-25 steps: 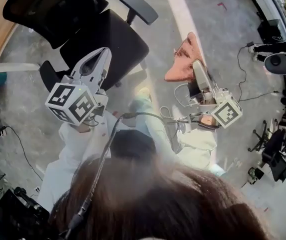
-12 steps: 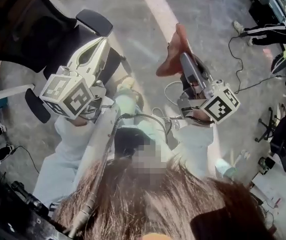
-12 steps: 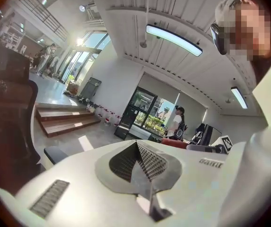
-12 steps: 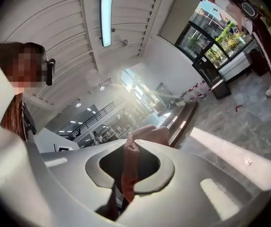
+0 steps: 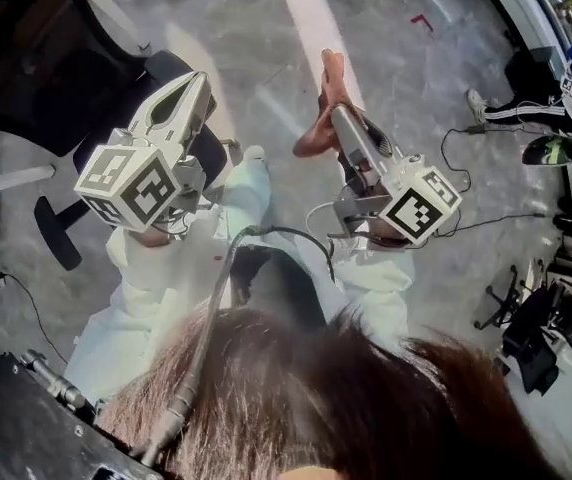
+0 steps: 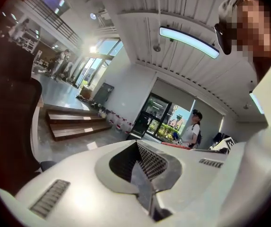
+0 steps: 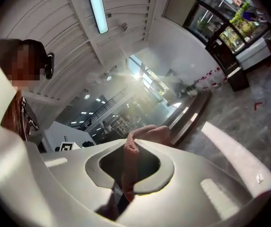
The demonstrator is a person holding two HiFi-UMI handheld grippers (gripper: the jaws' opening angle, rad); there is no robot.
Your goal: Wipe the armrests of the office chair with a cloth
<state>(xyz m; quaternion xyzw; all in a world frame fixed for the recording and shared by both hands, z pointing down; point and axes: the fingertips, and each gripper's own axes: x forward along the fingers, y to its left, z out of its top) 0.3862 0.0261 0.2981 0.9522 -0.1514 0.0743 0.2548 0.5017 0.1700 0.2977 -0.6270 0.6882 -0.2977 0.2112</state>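
The black office chair (image 5: pixel 36 58) stands at the upper left of the head view, with one armrest (image 5: pixel 54 234) showing low on the left. My left gripper (image 5: pixel 203 76) hangs over the seat edge, shut with nothing in it. In its own view the left gripper (image 6: pixel 136 143) points up towards the ceiling, with the dark chair back (image 6: pixel 7 103) on the left. My right gripper (image 5: pixel 334 110) is shut on a pink cloth (image 5: pixel 318 123) away from the chair, over the floor. In the right gripper view the cloth (image 7: pixel 147 131) sticks out past the right gripper (image 7: pixel 130 143).
A person's striped trouser leg and shoe (image 5: pixel 516 113) and cables (image 5: pixel 466 148) lie on the floor at the right, beside dark equipment (image 5: pixel 536 338). A black case (image 5: pixel 26 428) sits at the lower left. Another person (image 6: pixel 192 129) stands by a far doorway, near wooden steps (image 6: pixel 74 119).
The chair has slid to the upper left of the head view. The right gripper, still holding the cloth, has moved left and closer to the left gripper.
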